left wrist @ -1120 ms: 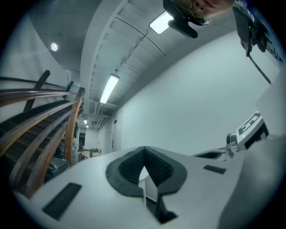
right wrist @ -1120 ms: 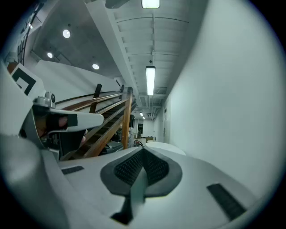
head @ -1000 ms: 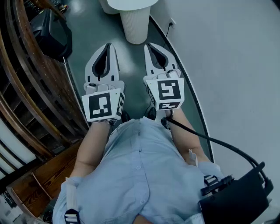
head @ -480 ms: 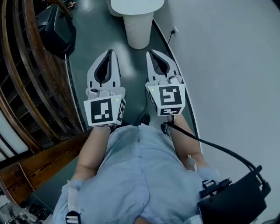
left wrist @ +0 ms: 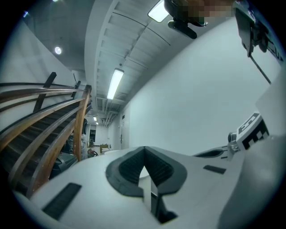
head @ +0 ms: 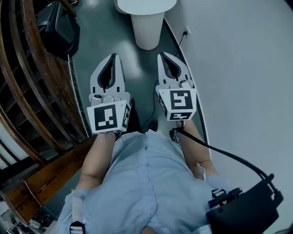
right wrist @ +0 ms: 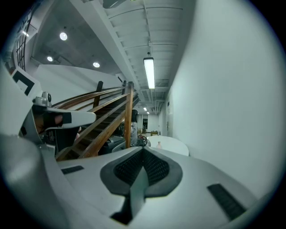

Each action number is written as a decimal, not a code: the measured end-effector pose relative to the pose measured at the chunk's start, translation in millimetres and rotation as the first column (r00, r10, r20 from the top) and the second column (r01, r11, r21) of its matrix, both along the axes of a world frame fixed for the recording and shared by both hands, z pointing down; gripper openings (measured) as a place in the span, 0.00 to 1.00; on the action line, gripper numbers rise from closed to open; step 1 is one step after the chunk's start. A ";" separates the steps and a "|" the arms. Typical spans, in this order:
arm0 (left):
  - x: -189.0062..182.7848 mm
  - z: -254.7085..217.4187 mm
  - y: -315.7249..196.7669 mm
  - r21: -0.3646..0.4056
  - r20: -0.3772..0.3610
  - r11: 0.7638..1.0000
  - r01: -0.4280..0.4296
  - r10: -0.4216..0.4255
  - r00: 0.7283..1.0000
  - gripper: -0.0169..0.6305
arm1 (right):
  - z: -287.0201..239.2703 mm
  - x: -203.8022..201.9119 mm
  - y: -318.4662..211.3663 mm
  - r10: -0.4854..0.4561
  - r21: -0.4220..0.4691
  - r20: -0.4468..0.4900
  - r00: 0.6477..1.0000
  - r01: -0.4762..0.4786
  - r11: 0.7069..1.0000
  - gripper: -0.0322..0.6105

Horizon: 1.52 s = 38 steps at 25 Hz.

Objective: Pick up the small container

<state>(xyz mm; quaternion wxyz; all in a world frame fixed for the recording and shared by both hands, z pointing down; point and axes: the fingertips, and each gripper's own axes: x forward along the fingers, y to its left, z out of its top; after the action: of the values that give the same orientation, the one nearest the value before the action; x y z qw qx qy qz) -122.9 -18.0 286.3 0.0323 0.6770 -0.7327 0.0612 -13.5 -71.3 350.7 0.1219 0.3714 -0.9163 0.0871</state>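
I hold both grippers side by side in front of my chest, over a dark floor. The left gripper [head: 113, 55] and the right gripper [head: 161, 55] are shut, tips touching, nothing between them. Both point at a white round table [head: 146, 5] on a ribbed pedestal, a short way ahead. In the right gripper view, past the right gripper [right wrist: 143, 150], a tiny pale container [right wrist: 158, 144] stands on that table [right wrist: 172, 145]; it is too small to make out further. In the left gripper view the left gripper [left wrist: 144, 149] is empty too.
A wooden stair railing [head: 27, 91] runs along the left, a white wall [head: 247, 68] along the right with a socket and cable [head: 185, 33]. A black seat-like object [head: 57, 34] sits at the far left. A black pack [head: 247, 210] hangs at my waist.
The view has moved forward along the corridor; the table pedestal has shifted slightly right. Both grippers stay shut and side by side.
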 end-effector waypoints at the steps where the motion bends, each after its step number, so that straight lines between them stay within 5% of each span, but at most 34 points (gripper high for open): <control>1: -0.9 0.7 -1.6 -0.001 0.000 1.000 0.000 0.000 1.000 0.02 | 0.3 0.9 -1.7 0.007 0.000 0.001 1.000 -0.007 1.000 0.05; 23: -23.4 2.1 -66.8 0.112 0.062 0.986 -0.122 0.116 0.991 0.03 | -0.4 0.2 -69.5 0.153 0.114 0.069 0.986 -0.160 0.981 0.05; 38: -22.2 15.0 -59.5 0.092 0.036 0.989 -0.115 0.112 0.993 0.03 | -0.7 2.6 -66.9 0.165 0.132 0.042 0.985 -0.169 0.977 0.05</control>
<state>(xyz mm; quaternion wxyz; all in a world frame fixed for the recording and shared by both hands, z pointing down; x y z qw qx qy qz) -145.0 -77.5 301.3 -0.0144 0.7175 -0.6953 0.0388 -10.8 -138.2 350.0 0.0744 0.4529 -0.8875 0.0407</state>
